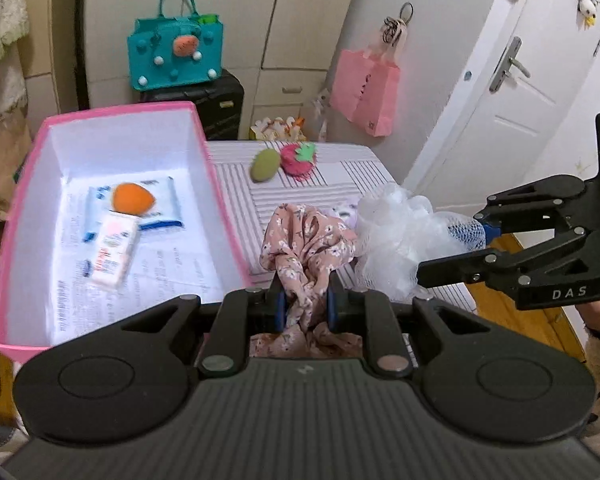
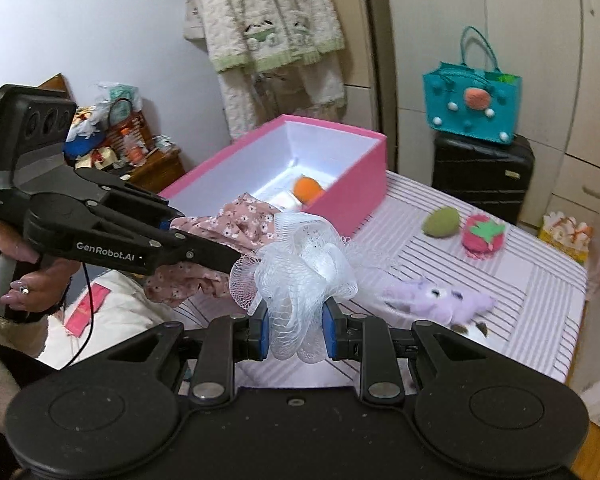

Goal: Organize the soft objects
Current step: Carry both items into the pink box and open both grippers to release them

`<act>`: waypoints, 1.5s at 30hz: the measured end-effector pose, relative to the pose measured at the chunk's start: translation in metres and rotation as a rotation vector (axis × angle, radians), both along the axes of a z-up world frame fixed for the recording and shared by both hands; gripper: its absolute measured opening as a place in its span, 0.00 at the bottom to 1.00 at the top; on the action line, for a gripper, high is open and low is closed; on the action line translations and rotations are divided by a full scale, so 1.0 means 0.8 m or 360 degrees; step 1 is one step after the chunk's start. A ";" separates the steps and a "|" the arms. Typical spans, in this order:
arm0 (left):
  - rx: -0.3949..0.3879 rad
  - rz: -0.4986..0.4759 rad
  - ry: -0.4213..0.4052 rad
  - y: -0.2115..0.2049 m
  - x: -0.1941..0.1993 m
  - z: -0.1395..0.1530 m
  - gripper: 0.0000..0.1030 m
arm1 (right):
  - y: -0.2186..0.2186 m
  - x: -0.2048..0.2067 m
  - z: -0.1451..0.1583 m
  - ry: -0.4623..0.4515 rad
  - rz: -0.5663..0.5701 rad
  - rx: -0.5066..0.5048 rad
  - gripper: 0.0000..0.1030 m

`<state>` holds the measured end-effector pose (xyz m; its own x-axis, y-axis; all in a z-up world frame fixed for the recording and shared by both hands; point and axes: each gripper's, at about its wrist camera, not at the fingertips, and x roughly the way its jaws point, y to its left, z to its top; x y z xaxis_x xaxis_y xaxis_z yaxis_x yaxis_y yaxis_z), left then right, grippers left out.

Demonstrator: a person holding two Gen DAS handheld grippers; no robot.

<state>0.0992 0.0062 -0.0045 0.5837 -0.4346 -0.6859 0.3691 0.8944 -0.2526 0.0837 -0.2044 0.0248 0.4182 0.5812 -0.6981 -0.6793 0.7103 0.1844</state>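
Pink box (image 1: 216, 184) open at left of the left-wrist frame, white inside, near rim just beside the left gripper (image 1: 305, 300); holding an orange sponge (image 1: 133, 197) and flat packets (image 1: 114, 254), with bare floor along the lower wall. Striped tabletop (image 2: 540, 292) open at centre right of the right-wrist frame, edge falling away at far right. Green sponge (image 2: 441, 221) and strawberry plush (image 2: 482, 237) side by side near the far edge, lilac plush (image 2: 440, 300) nearer, lower right. Left gripper pinched narrow on a pink floral scrunchie (image 1: 306, 248), cloth bunched and rising at frame centre. Right gripper (image 2: 296, 334) clamped on a white mesh bath pouf (image 2: 300, 272), frilly, lifted off the table, touching the scrunchie.
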 end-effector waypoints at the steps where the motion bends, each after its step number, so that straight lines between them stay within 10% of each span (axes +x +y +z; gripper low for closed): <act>1: -0.0001 0.0005 -0.0009 0.006 -0.002 0.004 0.17 | 0.006 -0.001 0.004 -0.0014 0.0010 0.0000 0.29; 25: 0.0030 0.0223 -0.0318 0.138 0.030 0.077 0.17 | 0.134 0.072 0.073 -0.0198 0.0195 0.0108 0.29; 45: 0.0392 0.0419 -0.0112 0.143 0.186 -0.033 0.18 | 0.235 0.157 -0.078 -0.0218 0.0427 -0.0552 0.31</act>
